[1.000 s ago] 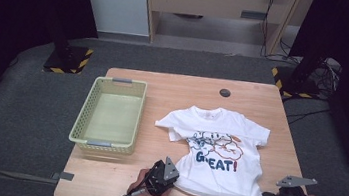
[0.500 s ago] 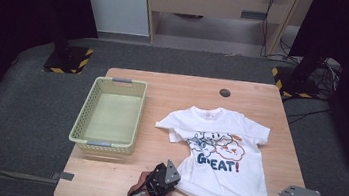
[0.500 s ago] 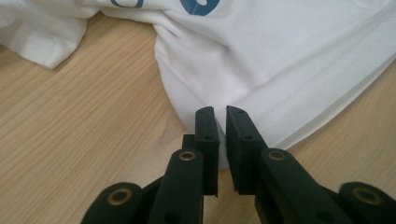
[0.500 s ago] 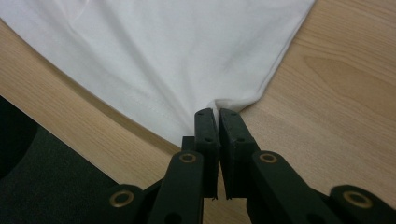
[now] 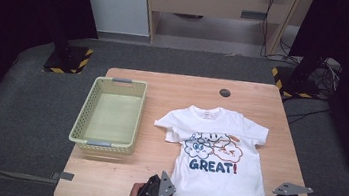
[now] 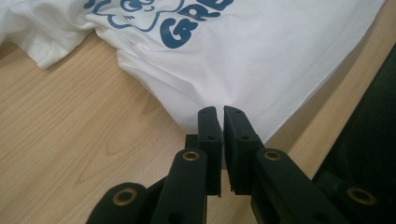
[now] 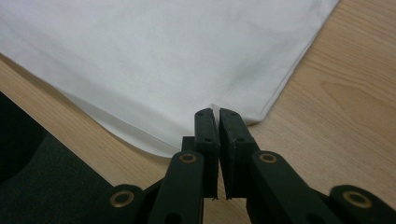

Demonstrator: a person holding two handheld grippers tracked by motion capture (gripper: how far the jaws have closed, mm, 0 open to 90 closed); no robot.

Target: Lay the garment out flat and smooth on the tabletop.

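Grey carpet is surrounding a wooden table [image 5: 174, 85], and a white T-shirt [image 5: 218, 179] printed with cartoon clouds and the word GREAT is lying flat on it, collar pointing away from the person and hem running along the near edge. Left of the T-shirt, well apart from its sleeve, a pale green plastic basket [image 5: 132, 118] is sitting, and a small dark round disc [image 5: 225, 92] is lying beyond the collar. At the T-shirt's near left hem corner the left gripper [image 6: 220, 112] is pinching the fabric, its jaws having just been closing and now standing nearly together with white cloth between them. At the near right hem corner the right gripper [image 7: 215, 113] is clamping the cloth too, its jaws nearly touching across the fold.
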